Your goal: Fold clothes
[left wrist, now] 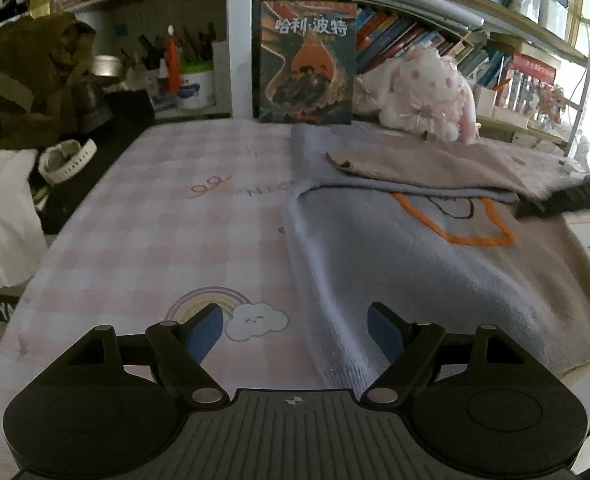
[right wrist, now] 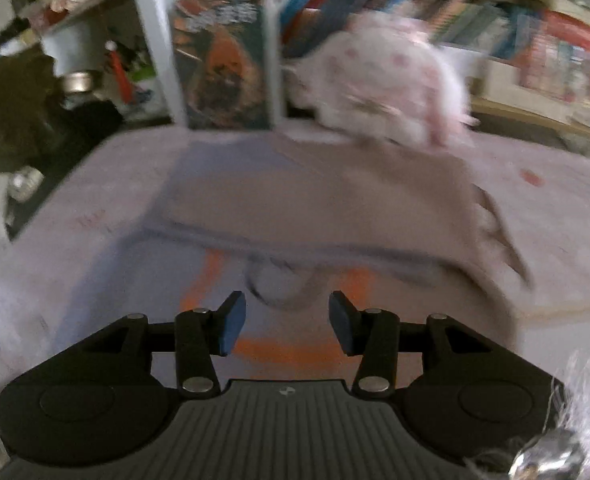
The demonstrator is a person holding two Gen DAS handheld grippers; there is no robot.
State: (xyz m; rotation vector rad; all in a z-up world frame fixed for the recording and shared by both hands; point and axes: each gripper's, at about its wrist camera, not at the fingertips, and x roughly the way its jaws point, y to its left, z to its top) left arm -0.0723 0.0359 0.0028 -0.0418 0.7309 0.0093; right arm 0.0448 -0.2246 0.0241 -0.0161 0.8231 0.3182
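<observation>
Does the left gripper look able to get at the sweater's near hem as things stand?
Probably yes. The left gripper has its tongs open, and the sweater hem lies flat on the table between them with nothing on top.

both wrist cams low, facing shelf; share sweater [left wrist: 435, 264] [right wrist: 295, 208].

**Pastels on the table, blue on the pads**

The knitted lavender-and-beige sweater [left wrist: 435, 264] shows an orange outline with a black line stitched inside. Under it, the pink-and-white checked table cover [left wrist: 167, 232] carries a rainbow and white cloud print. Behind sits a white plush toy with pink spots [left wrist: 427, 92]. Black gripper fingers wear blue pads [left wrist: 205, 332].
</observation>
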